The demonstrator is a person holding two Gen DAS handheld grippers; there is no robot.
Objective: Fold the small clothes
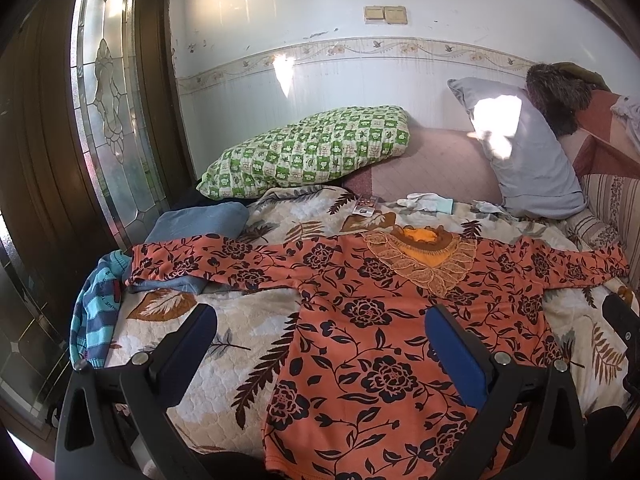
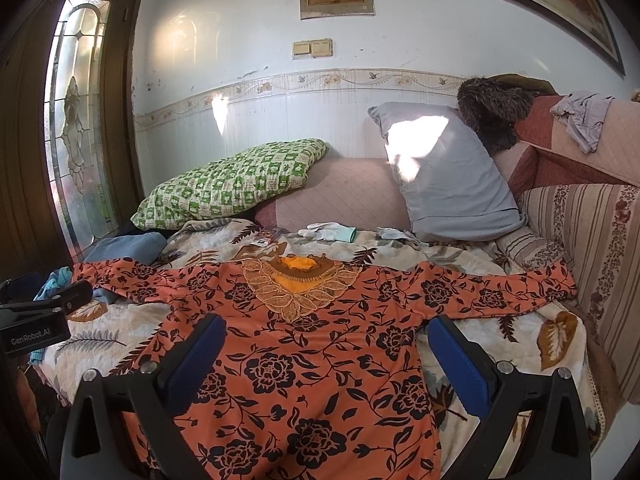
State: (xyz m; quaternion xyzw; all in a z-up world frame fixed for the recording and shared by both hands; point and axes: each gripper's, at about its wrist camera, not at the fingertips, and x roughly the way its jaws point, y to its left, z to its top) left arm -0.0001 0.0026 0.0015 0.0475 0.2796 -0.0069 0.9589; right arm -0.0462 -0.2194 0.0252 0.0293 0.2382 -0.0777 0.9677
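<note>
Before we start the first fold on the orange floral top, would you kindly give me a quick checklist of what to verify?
1. Orange floral top spread flat, front up: ok.
2. Both sleeves extended sideways: ok.
3. Left sleeve lying on bare quilt: not ok, it overlaps the blue garment.
4. Left tool open, holding nothing: ok.
5. Right tool open, holding nothing: ok.
6. Hem straight: cannot tell, hidden below the frame.

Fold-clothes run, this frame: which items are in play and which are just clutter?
In play:
- orange floral top, spread flat, sleeves out
- left gripper, open above it
- right gripper, open above it
- possibly next: striped blue garment, blue folded cloth

Clutter:
- green checked pillow
- grey pillow
- white gloves
- leaf-print quilt
</note>
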